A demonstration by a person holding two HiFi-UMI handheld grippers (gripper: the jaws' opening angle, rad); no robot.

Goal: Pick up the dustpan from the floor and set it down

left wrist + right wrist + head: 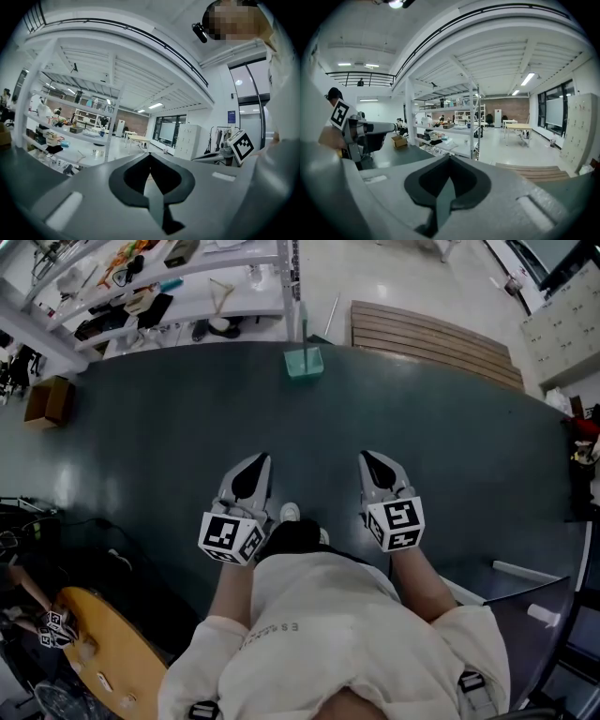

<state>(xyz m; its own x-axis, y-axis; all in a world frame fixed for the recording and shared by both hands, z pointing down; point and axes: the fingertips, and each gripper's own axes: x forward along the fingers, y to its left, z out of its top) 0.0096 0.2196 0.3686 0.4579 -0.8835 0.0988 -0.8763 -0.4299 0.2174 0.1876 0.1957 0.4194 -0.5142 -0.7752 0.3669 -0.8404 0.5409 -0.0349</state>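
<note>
Where smooth dark flooring (141, 427) spreads, the pointed grey left tool (261, 461) and right tool (367, 458) are closed, empty.

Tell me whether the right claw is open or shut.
Shut. In the right gripper view, the right claw has its two jaws meeting at the tip, with nothing held between them.

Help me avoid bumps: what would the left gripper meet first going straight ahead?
Probably the dustpan at the far edge of the dark floor; nothing nearer lies before the left gripper, though depth is unclear.
</note>
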